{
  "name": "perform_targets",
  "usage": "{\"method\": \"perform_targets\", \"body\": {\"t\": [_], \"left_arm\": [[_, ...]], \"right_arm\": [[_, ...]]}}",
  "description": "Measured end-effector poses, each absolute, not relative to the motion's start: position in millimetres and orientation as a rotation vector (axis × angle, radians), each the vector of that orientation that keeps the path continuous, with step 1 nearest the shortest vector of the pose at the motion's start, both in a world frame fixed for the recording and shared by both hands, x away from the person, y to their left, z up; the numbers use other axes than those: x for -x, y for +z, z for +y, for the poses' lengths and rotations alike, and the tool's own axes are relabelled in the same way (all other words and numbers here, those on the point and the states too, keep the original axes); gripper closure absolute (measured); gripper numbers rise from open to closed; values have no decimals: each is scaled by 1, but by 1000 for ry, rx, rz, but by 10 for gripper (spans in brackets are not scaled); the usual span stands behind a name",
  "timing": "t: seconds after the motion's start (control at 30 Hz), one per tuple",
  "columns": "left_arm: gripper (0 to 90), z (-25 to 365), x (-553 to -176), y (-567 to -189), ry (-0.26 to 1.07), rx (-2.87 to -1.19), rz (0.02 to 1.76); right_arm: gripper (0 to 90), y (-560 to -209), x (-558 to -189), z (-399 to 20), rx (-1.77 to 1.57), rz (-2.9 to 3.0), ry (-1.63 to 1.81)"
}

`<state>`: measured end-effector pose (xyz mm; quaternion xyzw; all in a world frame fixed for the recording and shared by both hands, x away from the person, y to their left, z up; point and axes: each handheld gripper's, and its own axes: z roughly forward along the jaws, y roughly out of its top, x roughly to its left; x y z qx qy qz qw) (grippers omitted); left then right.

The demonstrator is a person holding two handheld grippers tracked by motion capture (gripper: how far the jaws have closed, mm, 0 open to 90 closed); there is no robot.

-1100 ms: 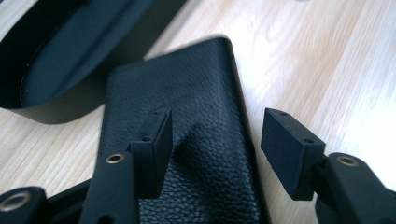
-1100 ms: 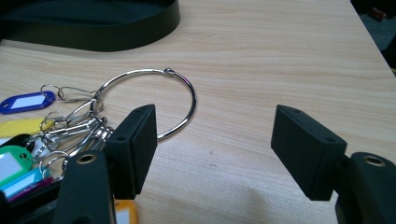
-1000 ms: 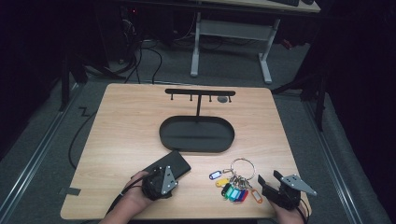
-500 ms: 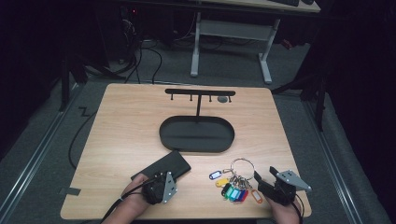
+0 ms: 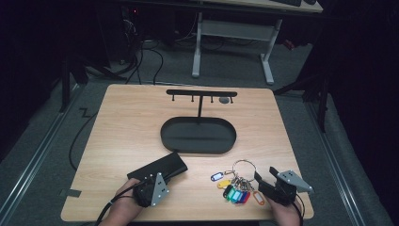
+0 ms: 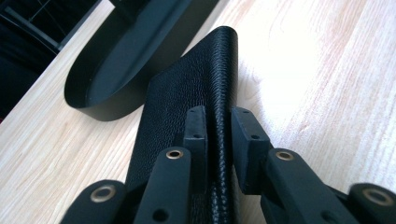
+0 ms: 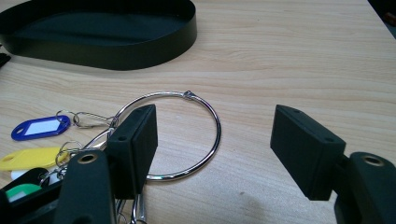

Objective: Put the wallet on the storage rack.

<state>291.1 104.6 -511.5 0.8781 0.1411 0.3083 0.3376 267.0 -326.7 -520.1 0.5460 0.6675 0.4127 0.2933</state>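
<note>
A black leather wallet point(image 5: 160, 168) point(image 6: 196, 79) lies near the table's front left. My left gripper point(image 5: 157, 178) point(image 6: 219, 126) has just been closing on it, and its pads now pinch the wallet's folded edge. A large metal key ring point(image 5: 243, 165) point(image 7: 187, 94) with several coloured tags point(image 5: 235, 193) point(image 7: 39, 127) lies at the front right. My right gripper point(image 5: 264, 175) point(image 7: 215, 140) stands open low over that ring. One jaw is above the ring's near side and the other is off to the side, touching nothing.
A black oval tray point(image 5: 197, 148) point(image 6: 88, 107) point(image 7: 116, 58) sits mid-table, just beyond both grippers. A black T-shaped hook stand point(image 5: 201, 93) rises behind it. Bare wood lies left of the wallet and right of the ring.
The left gripper's jaws went from apart to shut on the wallet's edge, and that hand drew slightly toward the front left. The right gripper stayed put.
</note>
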Motion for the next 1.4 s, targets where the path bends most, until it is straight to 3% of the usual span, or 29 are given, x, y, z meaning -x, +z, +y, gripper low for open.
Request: {"method": "perform_targets", "body": {"t": [0.1, 0.87, 1.4], "left_arm": [[788, 115, -295, -504, 753, -2237, 412], [816, 148, -293, -484, 740, -2094, 481], [820, 158, -286, -467, 622, -1973, 519]], "right_arm": [[323, -521, -267, -330, -1474, 1761, 1110], [326, -520, -267, -335, -1481, 1752, 1122], [327, -520, -268, -336, -1481, 1751, 1127]]}}
